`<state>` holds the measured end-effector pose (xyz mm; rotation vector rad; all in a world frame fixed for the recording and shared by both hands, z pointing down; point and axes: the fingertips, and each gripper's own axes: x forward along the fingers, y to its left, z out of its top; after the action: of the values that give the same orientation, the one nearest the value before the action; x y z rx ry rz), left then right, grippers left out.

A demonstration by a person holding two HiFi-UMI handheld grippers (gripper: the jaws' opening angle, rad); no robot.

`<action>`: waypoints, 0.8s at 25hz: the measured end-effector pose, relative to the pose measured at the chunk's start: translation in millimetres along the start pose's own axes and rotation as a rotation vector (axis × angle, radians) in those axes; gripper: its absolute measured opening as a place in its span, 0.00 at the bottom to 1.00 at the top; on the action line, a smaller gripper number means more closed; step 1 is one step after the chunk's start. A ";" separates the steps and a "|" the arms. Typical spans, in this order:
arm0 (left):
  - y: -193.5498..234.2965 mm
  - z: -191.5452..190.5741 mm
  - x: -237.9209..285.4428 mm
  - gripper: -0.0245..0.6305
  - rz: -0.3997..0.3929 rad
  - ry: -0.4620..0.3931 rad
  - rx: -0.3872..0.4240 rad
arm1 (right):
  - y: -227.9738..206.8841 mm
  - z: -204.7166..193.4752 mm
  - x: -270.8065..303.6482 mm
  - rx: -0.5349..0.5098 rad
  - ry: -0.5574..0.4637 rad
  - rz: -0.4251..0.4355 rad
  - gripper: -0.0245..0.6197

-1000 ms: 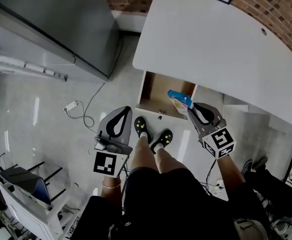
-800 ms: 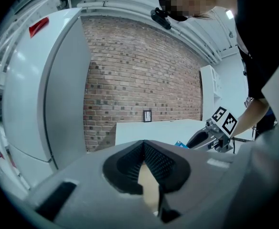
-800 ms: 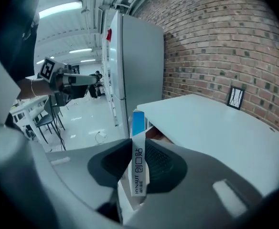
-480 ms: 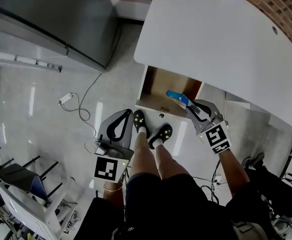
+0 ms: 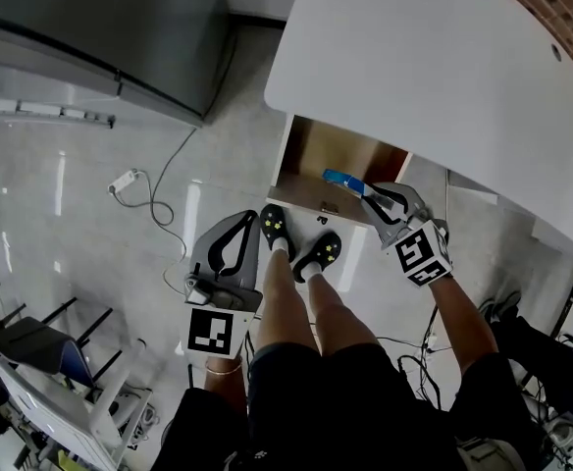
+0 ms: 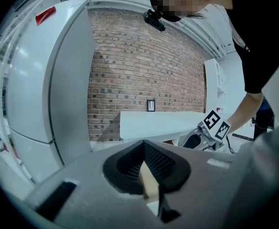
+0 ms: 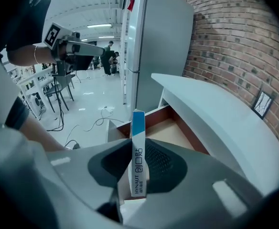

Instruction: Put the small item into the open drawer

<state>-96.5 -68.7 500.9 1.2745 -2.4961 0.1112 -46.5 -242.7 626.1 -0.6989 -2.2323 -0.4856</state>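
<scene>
Shows the delivery step, slim blue-and-white cardboard box [image 7: 137, 147] clamped in right gripper [image 5: 367, 200] over the open brown-lined white drawer [image 5: 311, 151], left gripper [image 6: 150, 182] closed empty; probably calls next for lowering inside, then release.

Small box [image 7: 138, 152]: slim white carton with a blue band at its far end and dark print, including "HYNAUT", running along the narrow face. It is clamped between the jaws of my right gripper [image 5: 368, 196], held edge-on, with the blue end pointing away from the gripper.

In the head view the box hangs over the front right corner of the open drawer [image 5: 311, 202], reaching in toward its interior. I cannot tell whether it touches the drawer.

Open drawer: pulled out from under the white worktop [image 5: 414, 57]. Its front is white, its walls brown and its floor a paler tan.
</scene>
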 end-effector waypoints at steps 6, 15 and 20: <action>5.3 -19.8 4.7 0.04 0.007 0.015 -0.028 | 4.4 -25.0 31.7 -0.023 0.065 0.026 0.19; 13.4 -35.3 6.4 0.04 0.007 0.038 -0.038 | 11.0 -50.0 78.7 -0.051 0.158 0.068 0.19; 21.3 -41.4 4.1 0.04 0.013 0.048 -0.041 | 16.0 -56.6 98.6 -0.072 0.197 0.094 0.19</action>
<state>-105.0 -50.1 543.0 1.2251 -2.4542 0.0921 -63.7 -227.2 738.6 -0.7558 -1.9971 -0.5655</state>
